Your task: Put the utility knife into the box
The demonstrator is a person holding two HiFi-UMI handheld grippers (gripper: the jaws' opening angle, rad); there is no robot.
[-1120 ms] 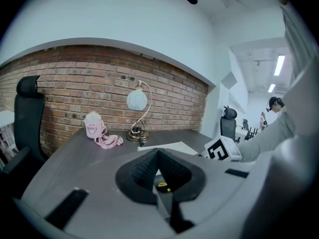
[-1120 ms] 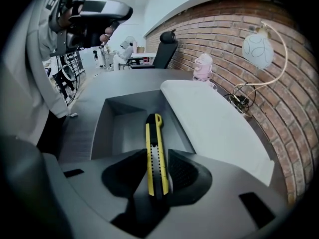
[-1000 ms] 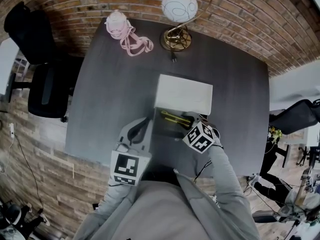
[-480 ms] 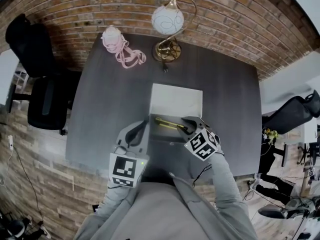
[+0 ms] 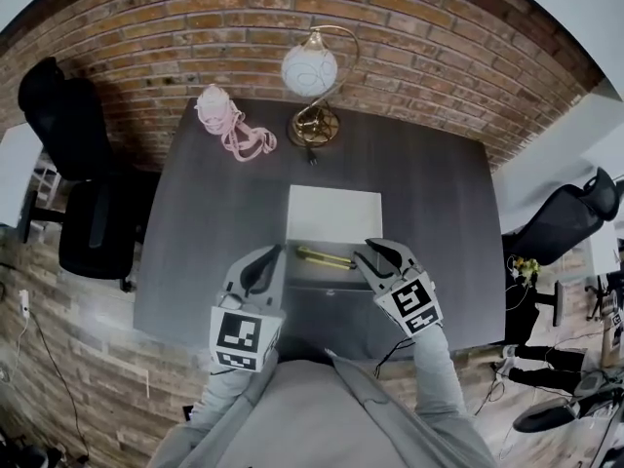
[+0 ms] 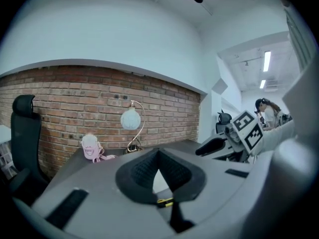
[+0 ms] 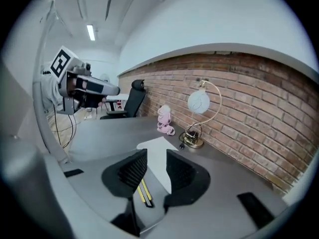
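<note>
One utility knife (image 5: 325,257) in box (image 5: 333,214); right claw (image 5: 374,253) parted, left claw (image 5: 266,257) closed.

The box (image 5: 327,279) sits on the worktop (image 5: 210,213), near its front edge and about midway across. The box's lid (image 5: 334,214) lies open directly behind it, joined along the box's rear side. The utility knife (image 5: 325,257) lies crosswise inside the box, toward the rear wall. Behind the box, past the lid, the lamp (image 5: 314,123) stands at the worktop's back edge. A roll of ribbon (image 5: 226,117) lies behind and left of the box. The left claw (image 5: 268,258) is just beside the box's left side, and the right claw (image 5: 382,253) is at its right side. An office chair (image 5: 86,198) stands well left of the box, off the worktop, and a second chair (image 5: 570,217) stands well to the box's right.
</note>
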